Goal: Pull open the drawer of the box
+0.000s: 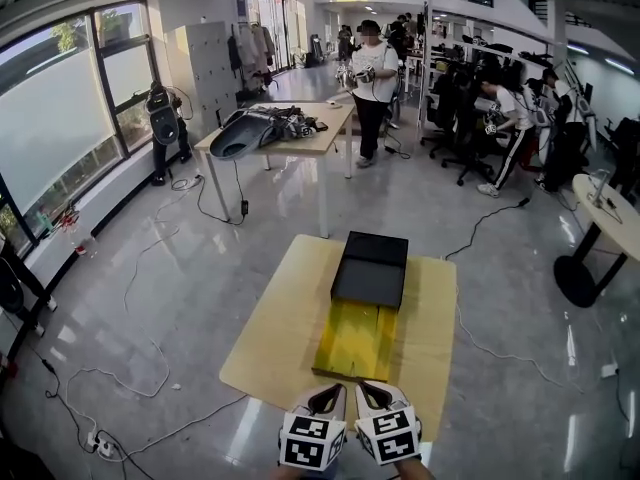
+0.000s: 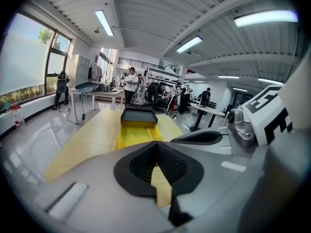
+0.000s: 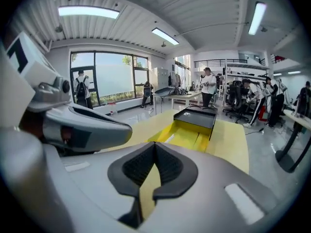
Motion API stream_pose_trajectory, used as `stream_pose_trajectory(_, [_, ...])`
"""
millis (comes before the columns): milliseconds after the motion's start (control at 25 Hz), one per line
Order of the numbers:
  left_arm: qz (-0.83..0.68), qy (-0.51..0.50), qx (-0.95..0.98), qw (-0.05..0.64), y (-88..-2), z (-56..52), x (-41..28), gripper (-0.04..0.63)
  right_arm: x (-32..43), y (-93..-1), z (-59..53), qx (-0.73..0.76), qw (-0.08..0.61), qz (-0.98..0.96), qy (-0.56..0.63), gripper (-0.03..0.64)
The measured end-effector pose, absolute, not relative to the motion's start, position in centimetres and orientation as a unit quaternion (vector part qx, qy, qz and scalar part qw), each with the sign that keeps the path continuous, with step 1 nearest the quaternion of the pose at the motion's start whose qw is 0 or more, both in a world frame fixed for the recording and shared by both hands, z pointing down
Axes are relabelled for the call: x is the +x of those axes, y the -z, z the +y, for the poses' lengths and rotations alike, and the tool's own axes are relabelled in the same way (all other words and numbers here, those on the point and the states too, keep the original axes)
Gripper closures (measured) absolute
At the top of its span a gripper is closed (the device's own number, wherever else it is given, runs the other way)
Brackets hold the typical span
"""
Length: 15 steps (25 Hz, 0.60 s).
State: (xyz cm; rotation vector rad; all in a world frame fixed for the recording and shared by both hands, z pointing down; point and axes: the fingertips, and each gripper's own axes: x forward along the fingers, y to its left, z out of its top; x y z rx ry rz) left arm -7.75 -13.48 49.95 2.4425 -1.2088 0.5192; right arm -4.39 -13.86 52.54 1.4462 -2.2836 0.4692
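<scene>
A black box (image 1: 371,266) lies on a pale wooden table (image 1: 278,328), and its yellow drawer (image 1: 358,338) stands pulled far out toward me. Both show ahead in the left gripper view as box (image 2: 138,114) and drawer (image 2: 137,134), and in the right gripper view as box (image 3: 197,117) and drawer (image 3: 187,136). My left gripper (image 1: 327,400) and right gripper (image 1: 371,395) hover side by side at the table's near edge, just short of the drawer front. Each has its jaws closed together with nothing between them, as the left gripper (image 2: 156,144) and right gripper (image 3: 155,146) show.
A second table (image 1: 283,126) with dark gear stands farther back. Several people stand or sit at desks beyond it. Cables (image 1: 150,368) trail across the glossy floor at left. A round table (image 1: 610,213) is at right.
</scene>
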Motion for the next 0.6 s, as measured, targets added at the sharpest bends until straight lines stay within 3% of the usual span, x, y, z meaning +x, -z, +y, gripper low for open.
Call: stream_pose_trajectory(600, [-0.415, -0.18, 0.875, 0.175, -52.0, -9.0, -2.1, 0.586, 1.2, -53.3, -8.8, 0.529, 0.144, -0.816, -0.18, 0.611])
